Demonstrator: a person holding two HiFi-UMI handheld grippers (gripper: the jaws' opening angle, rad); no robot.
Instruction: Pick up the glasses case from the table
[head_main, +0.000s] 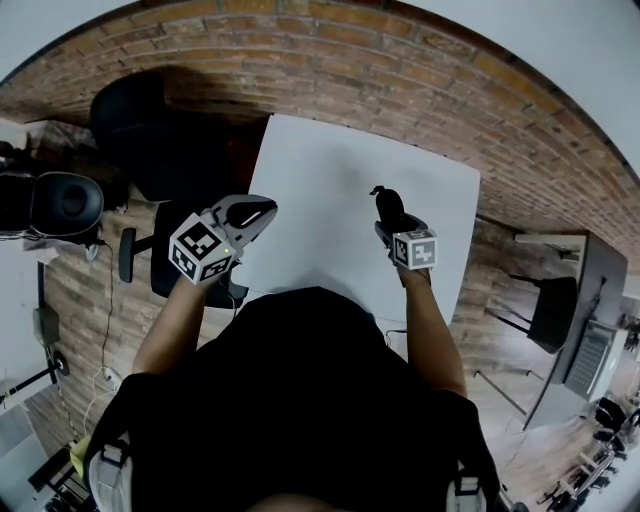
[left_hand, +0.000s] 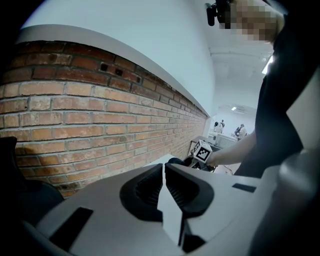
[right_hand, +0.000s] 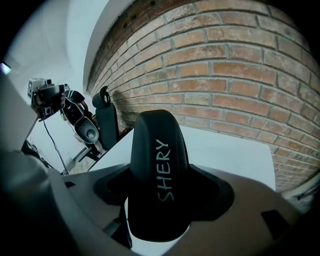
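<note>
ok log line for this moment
left gripper: shut, empty | right gripper: shut on glasses case | held over table

Looking like an office/lab workspace: brick wall (left_hand: 75, 115) running behind a plain white table (head_main: 330, 160), black swivel chairs (head_main: 135, 120) sitting beside it. A grey desk (head_main: 585, 290) is standing off to the right, cables (head_main: 105, 330) are trailing across the floor, camera gear on a stand (right_hand: 45, 97) is sitting nearby. People (left_hand: 240, 131) are standing at benches in a bright back area.
</note>
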